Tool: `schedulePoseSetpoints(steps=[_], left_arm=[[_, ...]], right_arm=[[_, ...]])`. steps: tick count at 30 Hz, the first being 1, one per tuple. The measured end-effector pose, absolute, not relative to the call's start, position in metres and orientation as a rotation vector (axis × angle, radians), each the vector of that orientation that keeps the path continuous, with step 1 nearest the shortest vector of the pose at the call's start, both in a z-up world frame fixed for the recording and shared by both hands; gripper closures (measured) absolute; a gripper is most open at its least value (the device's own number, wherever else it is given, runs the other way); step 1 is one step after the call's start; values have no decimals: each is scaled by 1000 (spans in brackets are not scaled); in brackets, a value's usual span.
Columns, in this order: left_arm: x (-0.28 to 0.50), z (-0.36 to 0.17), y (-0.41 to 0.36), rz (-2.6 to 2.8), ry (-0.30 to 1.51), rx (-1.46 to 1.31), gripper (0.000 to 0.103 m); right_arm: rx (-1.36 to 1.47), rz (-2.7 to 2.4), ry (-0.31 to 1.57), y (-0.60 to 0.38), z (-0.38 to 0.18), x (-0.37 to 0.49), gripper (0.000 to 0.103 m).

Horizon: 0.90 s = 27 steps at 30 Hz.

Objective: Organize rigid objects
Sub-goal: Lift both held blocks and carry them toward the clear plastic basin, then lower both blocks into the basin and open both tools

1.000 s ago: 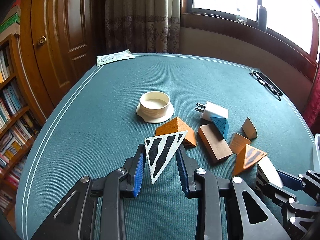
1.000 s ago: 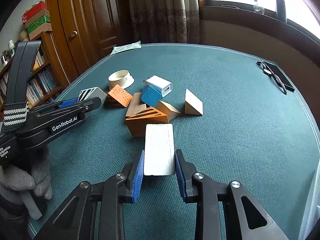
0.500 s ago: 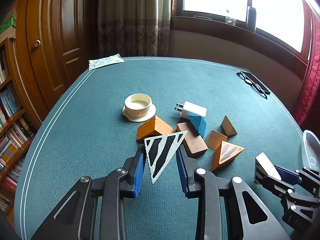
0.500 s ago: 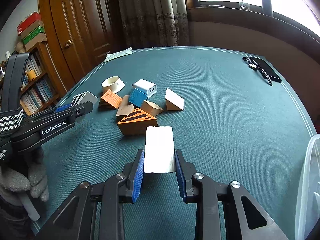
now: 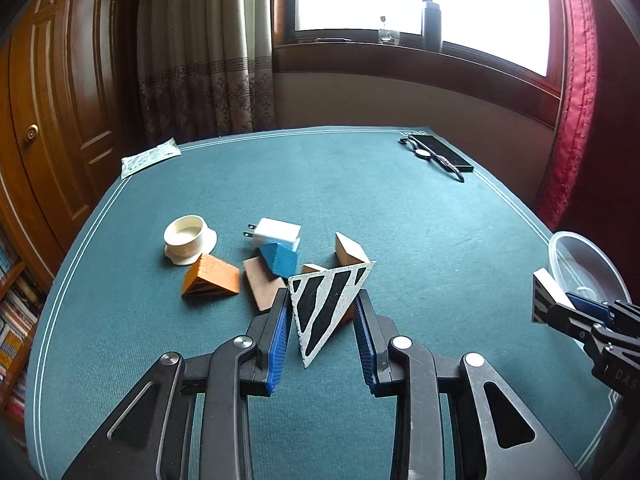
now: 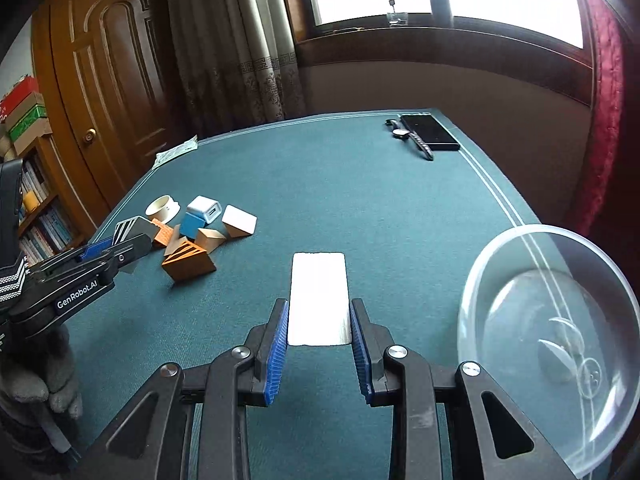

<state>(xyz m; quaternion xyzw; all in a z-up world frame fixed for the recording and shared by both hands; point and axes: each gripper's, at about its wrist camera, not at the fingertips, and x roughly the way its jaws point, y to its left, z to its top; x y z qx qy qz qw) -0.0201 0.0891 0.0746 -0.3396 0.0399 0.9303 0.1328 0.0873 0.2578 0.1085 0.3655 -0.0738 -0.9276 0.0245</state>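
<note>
My left gripper (image 5: 322, 308) is shut on a white triangular wedge with black stripes (image 5: 326, 306), held above the green table (image 5: 360, 184). A white block (image 6: 319, 298) with a plain flat face sits between the blue pads of my right gripper (image 6: 319, 312), which is shut on it. In the left wrist view that right gripper (image 5: 554, 306) shows at the right edge with its block, in front of a clear plastic bowl (image 5: 576, 260). The same bowl (image 6: 548, 332) lies to the right in the right wrist view. My left gripper (image 6: 132, 246) reaches in from the left there.
On the table lie an orange wedge (image 5: 210, 280), a blue block (image 5: 280, 260), a white charger (image 5: 276, 234), plain wooden pieces (image 5: 348, 248) and a cream round dish (image 5: 188, 238). A striped orange wedge (image 6: 188, 264) lies nearest. A phone and watch (image 6: 426, 136) and a paper (image 5: 150, 156) lie at the far edge.
Both grippers have swung to the right and risen a little with their blocks held. The pile has slid left in both views and the clear bowl has come into view at the right.
</note>
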Motion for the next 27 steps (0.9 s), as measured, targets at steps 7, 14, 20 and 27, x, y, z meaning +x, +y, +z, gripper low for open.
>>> schedulePoseSetpoints(steps=[7,14,20,27], left_arm=[[-7,82,137,2597,186,-957,71],[10,86,196,2470,278,-922,71],[26,86,245,2333,333,-904,71],[41,84,293,2185,365,-894,71]], right_arm=[[1132,-3009,-329,314,116,116,72],[1144,-3152,-446,369,114,144,72],[1161,-3233,-558,404,108,158,72],[1180,-3263,-661,429,102,168,72]])
